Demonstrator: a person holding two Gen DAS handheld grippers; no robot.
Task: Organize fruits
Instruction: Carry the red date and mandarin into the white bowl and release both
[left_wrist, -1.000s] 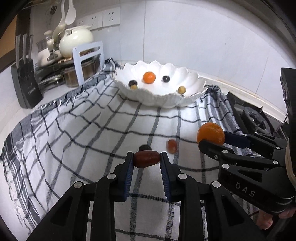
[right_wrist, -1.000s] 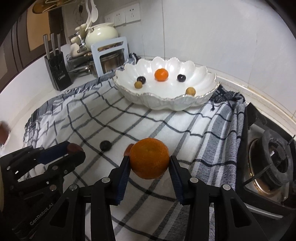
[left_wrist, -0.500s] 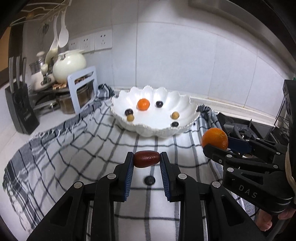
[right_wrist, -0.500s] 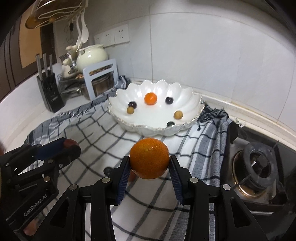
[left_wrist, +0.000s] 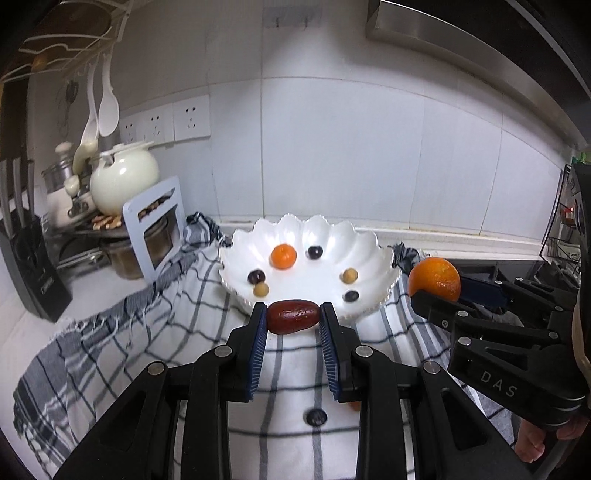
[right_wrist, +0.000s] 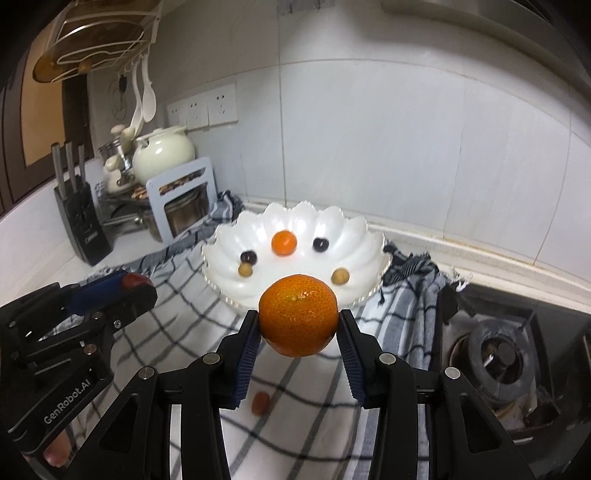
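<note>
My left gripper (left_wrist: 293, 320) is shut on a dark red date (left_wrist: 293, 315), held above the checked cloth just in front of the white scalloped bowl (left_wrist: 365, 243). My right gripper (right_wrist: 298, 325) is shut on a large orange tangerine (right_wrist: 298, 314), also lifted before the bowl (right_wrist: 354, 236). In the bowl lie a small tangerine (left_wrist: 283, 256), dark grapes and pale round fruits. A dark grape (left_wrist: 315, 416) and a small reddish fruit (right_wrist: 260, 401) lie on the cloth below the grippers. The right gripper with its tangerine (left_wrist: 435, 278) shows at the right of the left wrist view.
A checked cloth (left_wrist: 122, 354) covers the counter. A knife block (right_wrist: 81, 225), a cream pot (right_wrist: 162, 153) and a rack with steel pots stand at back left. A gas burner (right_wrist: 498, 350) lies to the right. Wall tiles and sockets (left_wrist: 190, 118) rise behind.
Both grippers have risen with their fruit and now point more level, so the bowl sits lower and nearer in view. The loose grape on the cloth dropped under the left gripper.
</note>
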